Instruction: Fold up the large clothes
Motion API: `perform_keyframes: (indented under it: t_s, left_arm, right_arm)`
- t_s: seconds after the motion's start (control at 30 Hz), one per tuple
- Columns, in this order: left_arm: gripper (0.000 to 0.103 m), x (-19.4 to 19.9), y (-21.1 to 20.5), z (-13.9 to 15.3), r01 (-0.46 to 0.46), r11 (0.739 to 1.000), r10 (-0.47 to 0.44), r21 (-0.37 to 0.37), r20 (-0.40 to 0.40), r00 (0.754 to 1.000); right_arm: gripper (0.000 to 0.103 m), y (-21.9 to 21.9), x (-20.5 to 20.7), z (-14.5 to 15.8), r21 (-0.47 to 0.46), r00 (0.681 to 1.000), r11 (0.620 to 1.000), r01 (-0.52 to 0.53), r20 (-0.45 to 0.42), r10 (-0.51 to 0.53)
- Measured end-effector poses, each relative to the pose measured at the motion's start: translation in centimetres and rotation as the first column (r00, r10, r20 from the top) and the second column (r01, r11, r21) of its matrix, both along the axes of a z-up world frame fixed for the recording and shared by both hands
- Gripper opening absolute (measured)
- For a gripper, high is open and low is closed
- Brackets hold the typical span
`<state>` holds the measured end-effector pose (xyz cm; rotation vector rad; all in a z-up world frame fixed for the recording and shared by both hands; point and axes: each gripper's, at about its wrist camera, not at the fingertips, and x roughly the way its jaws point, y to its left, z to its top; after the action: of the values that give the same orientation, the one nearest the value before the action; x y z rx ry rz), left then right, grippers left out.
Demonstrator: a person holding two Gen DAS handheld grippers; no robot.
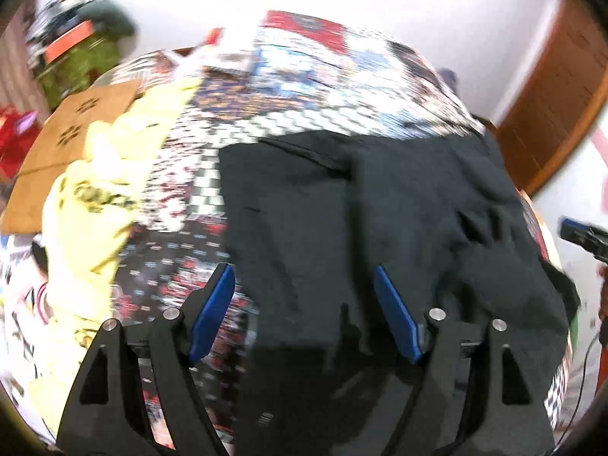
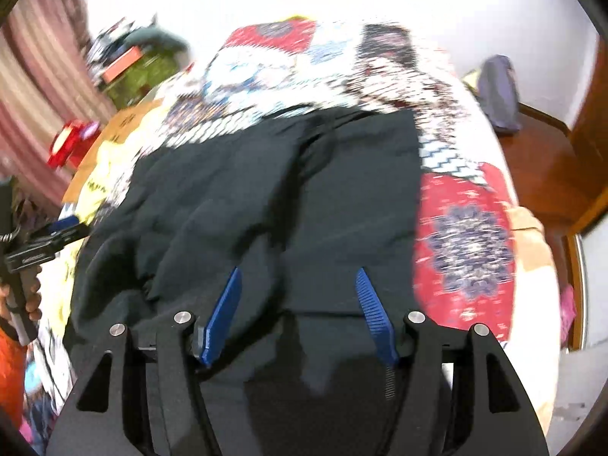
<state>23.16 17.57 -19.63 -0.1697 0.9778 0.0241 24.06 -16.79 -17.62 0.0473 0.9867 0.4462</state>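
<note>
A large black garment (image 1: 361, 220) lies spread on a patchwork bedspread (image 1: 304, 76); it fills the middle of the right wrist view (image 2: 273, 205) too. My left gripper (image 1: 304, 269) hovers open over the garment's near left part, blue pads wide apart, nothing between them. My right gripper (image 2: 298, 271) hovers open over the garment's near edge, also empty. The right gripper shows at the right edge of the left wrist view (image 1: 581, 237); the left gripper shows at the left edge of the right wrist view (image 2: 45, 243). Both views are motion-blurred.
A yellow garment (image 1: 98, 197) lies crumpled on the bed to the left, beside a brown cardboard box (image 1: 76, 129). A wooden door (image 1: 558, 95) stands at the right. A dark bag (image 2: 497, 91) sits on a wooden surface at the bed's far right. Cluttered shelves (image 2: 129, 64) are at back left.
</note>
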Motion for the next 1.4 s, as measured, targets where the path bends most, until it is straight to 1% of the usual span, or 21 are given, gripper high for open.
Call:
perform_keyframes:
  t_s: [0.1, 0.27, 0.33, 0.4, 0.5, 0.57, 0.7, 0.73, 0.77, 0.8, 0.83, 0.87, 0.9, 0.93, 0.97, 1.0, 1.07, 1.13, 1.2, 1.3, 1.4]
  left_arm:
    - [0.075, 1.4, 3.2, -0.9, -0.077, 0.996, 0.076, -0.053, -0.023, 0.997]
    - [0.075, 4.4, 6.9, -3.9, -0.168, 0.967, 0.153, -0.193, -0.088, 0.984]
    - [0.075, 5.6, 7.4, -5.0, -0.173, 0.96, 0.154, -0.221, -0.101, 0.983]
    - [0.075, 6.9, 7.4, -6.3, -0.176, 0.958, 0.151, -0.225, -0.123, 0.981]
    - [0.075, 8.9, 7.8, -8.1, -0.171, 0.952, 0.136, -0.253, -0.151, 0.979]
    - [0.075, 9.9, 8.4, -9.2, -0.184, 0.937, 0.142, -0.296, -0.158, 0.977]
    - [0.074, 10.7, 9.1, -10.4, -0.182, 0.899, 0.137, -0.399, -0.138, 0.981]
    - [0.071, 10.9, 8.9, -10.6, -0.166, 0.891, 0.12, -0.423, -0.134, 0.984]
    - [0.063, 11.2, 8.6, -10.7, -0.152, 0.89, 0.104, -0.431, -0.134, 0.986]
    - [0.056, 11.5, 8.2, -10.8, -0.136, 0.894, 0.088, -0.427, -0.131, 0.988]
    - [0.054, 11.9, 7.8, -10.7, -0.126, 0.904, 0.08, -0.408, -0.127, 0.989]
    - [0.049, 12.1, 7.5, -10.5, -0.123, 0.912, 0.08, -0.391, -0.125, 0.989]
    - [0.038, 12.5, 7.4, -10.4, -0.123, 0.916, 0.081, -0.381, -0.124, 0.989]
    - [0.031, 12.7, 7.3, -10.2, -0.128, 0.925, 0.089, -0.358, -0.124, 0.988]
    - [0.019, 13.0, 7.2, -9.9, -0.129, 0.933, 0.093, -0.336, -0.123, 0.988]
    - [0.017, 13.3, 7.2, -9.5, -0.126, 0.938, 0.091, -0.324, -0.12, 0.989]
    - [0.015, 13.8, 6.9, -8.3, -0.112, 0.953, 0.086, -0.281, -0.103, 0.991]
    - [0.015, 14.5, 6.5, -6.8, -0.089, 0.969, 0.075, -0.231, -0.069, 0.995]
    - [0.014, 15.4, 6.1, -5.1, -0.072, 0.977, 0.067, -0.203, -0.031, 0.997]
    - [0.014, 17.2, 5.5, -2.9, -0.057, 0.984, 0.059, -0.171, 0.004, 0.998]
    - [0.015, 19.2, 4.3, -1.9, -0.048, 0.995, 0.05, -0.086, 0.02, 0.999]
  right_arm:
    - [0.059, -2.1, 1.8, 0.0, 0.003, 0.998, 0.998, 0.068, -0.002, -0.068]
    - [0.059, -4.4, 5.4, -1.1, 0.015, 0.989, 0.989, 0.146, -0.04, -0.145]
    - [0.059, -4.8, 7.1, -2.1, 0.01, 0.985, 0.987, 0.163, -0.064, -0.162]
    - [0.059, -5.0, 8.5, -3.1, 0.009, 0.982, 0.986, 0.169, -0.091, -0.168]
    - [0.059, -5.1, 10.6, -4.8, 0.01, 0.975, 0.983, 0.184, -0.132, -0.181]
    - [0.059, -4.9, 12.0, -6.0, 0.015, 0.97, 0.983, 0.18, -0.17, -0.175]
    - [0.059, -4.7, 14.2, -8.1, 0.089, 0.96, 0.979, 0.185, -0.229, -0.16]
    - [0.059, -4.8, 14.6, -8.6, 0.131, 0.956, 0.971, 0.2, -0.243, -0.164]
    - [0.059, -4.9, 14.9, -8.7, 0.158, 0.954, 0.965, 0.207, -0.249, -0.164]
    - [0.059, -4.9, 15.0, -8.9, 0.19, 0.954, 0.958, 0.214, -0.253, -0.163]
    - [0.059, -4.8, 15.1, -9.0, 0.214, 0.954, 0.953, 0.215, -0.254, -0.158]
    - [0.058, -4.6, 15.2, -9.0, 0.227, 0.955, 0.95, 0.215, -0.253, -0.155]
    - [0.049, -4.2, 15.1, -9.0, 0.24, 0.957, 0.948, 0.209, -0.25, -0.148]
    - [0.044, -3.8, 15.0, -8.9, 0.235, 0.96, 0.951, 0.199, -0.241, -0.141]
    - [0.034, -3.5, 14.8, -8.6, 0.218, 0.964, 0.957, 0.192, -0.222, -0.143]
    - [0.025, -3.2, 14.5, -8.2, 0.202, 0.969, 0.962, 0.184, -0.199, -0.144]
    - [0.013, -3.3, 13.9, -7.0, 0.166, 0.979, 0.97, 0.175, -0.132, -0.154]
    - [0.011, -3.7, 13.8, -6.0, 0.18, 0.981, 0.967, 0.181, -0.099, -0.165]
    - [0.009, -4.3, 13.9, -5.1, 0.189, 0.981, 0.964, 0.187, -0.079, -0.175]
    - [0.009, -4.3, 14.3, -3.9, 0.151, 0.982, 0.97, 0.191, -0.028, -0.189]
    - [0.009, -3.6, 15.4, -3.7, 0.105, 0.979, 0.974, 0.201, 0.005, -0.202]
